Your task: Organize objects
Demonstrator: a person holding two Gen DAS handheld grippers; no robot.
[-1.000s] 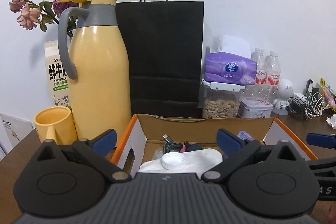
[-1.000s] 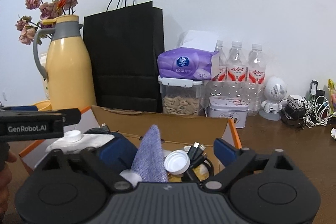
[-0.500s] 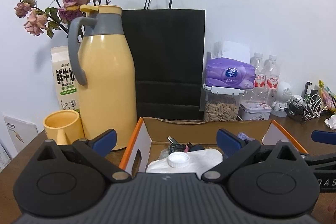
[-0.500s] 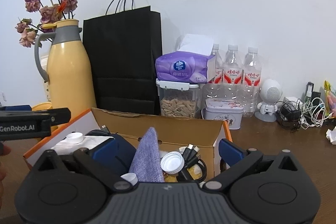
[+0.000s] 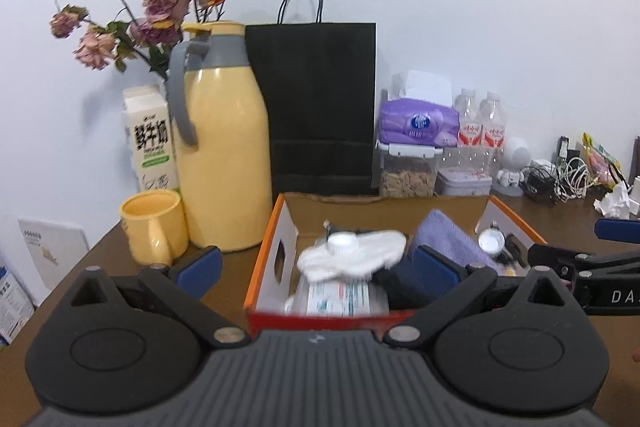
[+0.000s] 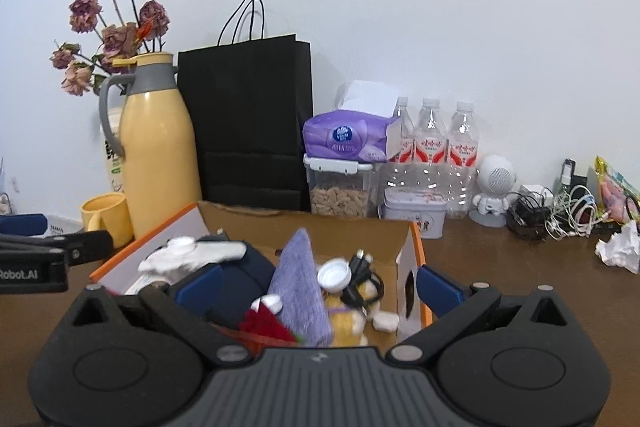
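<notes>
- The box (image 5: 272, 247) is open at the top, but it is crowded: white cloth (image 5: 352, 257), purple cloth (image 6: 300, 283), cables (image 6: 360, 275) and caps.
- Left of it, the flask (image 5: 224, 163) and mug (image 5: 154, 227) stand near its wall.
- Behind, the black bag (image 5: 320, 107), a jar (image 6: 340, 187) and bottles (image 6: 432, 143) line the wall.
- Bare table (image 6: 520, 267) lies to the right, up to a paper wad (image 6: 618, 247).

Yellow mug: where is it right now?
The yellow mug stands on the table at the left in both wrist views, just in front-left of the yellow thermos, left of the cardboard box and below the milk carton.
</notes>
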